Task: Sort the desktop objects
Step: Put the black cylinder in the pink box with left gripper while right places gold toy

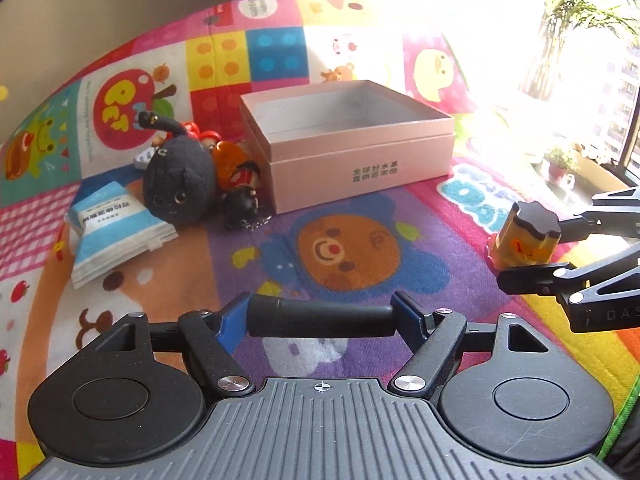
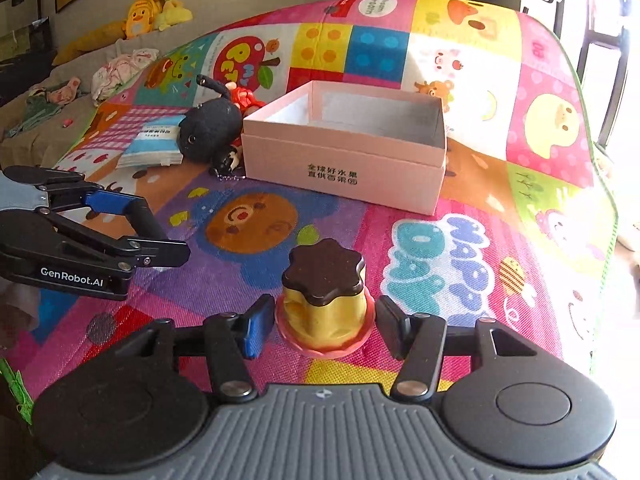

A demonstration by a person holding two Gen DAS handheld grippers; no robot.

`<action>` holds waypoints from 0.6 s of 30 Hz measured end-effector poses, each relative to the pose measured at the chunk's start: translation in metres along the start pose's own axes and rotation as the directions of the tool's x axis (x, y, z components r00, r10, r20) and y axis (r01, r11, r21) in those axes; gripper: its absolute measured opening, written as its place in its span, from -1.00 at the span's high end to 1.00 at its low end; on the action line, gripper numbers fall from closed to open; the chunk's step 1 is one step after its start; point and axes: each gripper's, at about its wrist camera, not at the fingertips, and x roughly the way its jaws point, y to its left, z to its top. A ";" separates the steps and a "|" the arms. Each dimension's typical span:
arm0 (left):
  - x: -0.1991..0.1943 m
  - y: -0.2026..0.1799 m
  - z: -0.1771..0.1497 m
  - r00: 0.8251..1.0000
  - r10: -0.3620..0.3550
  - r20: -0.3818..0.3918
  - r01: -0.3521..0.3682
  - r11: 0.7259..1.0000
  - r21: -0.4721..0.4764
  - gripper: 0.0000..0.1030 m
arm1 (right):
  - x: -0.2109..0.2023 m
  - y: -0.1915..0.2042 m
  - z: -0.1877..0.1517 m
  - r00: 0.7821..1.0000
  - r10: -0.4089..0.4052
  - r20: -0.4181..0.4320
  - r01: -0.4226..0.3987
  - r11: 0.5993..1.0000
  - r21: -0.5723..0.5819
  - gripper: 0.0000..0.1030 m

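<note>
My left gripper (image 1: 320, 316) is shut on a black cylinder (image 1: 320, 316), held crosswise above the colourful mat; it also shows in the right wrist view (image 2: 144, 216). My right gripper (image 2: 324, 324) is open, its fingers on either side of a yellow pudding toy (image 2: 325, 304) with a dark brown top and pink base, standing on the mat. The toy also shows in the left wrist view (image 1: 526, 238). An open, empty pink box (image 1: 352, 140) stands at mid-mat, also in the right wrist view (image 2: 344, 152).
Left of the box lie a black cat plush (image 1: 178, 180), an orange and red doll (image 1: 236, 168), a small black keychain figure (image 1: 244, 208) and blue-white packets (image 1: 116, 232). A sofa with plush toys (image 2: 152, 12) is behind. Bright window and plants (image 1: 580, 20) at right.
</note>
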 end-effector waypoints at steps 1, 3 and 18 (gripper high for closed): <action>-0.002 -0.001 0.008 1.000 -0.001 0.021 0.001 1.000 0.003 -0.55 | -0.009 -0.006 0.007 1.000 0.001 0.030 -0.001 1.000 0.011 -0.08; -0.002 -0.003 0.029 0.998 0.004 0.066 -0.005 1.000 0.017 -0.55 | -0.024 -0.016 0.020 0.996 -0.012 0.090 0.010 1.000 0.028 -0.08; 0.148 -0.029 0.147 0.994 -0.104 -0.033 0.103 0.995 -0.016 -0.56 | -0.018 -0.062 0.039 0.986 -0.101 0.134 0.087 0.990 0.109 -0.08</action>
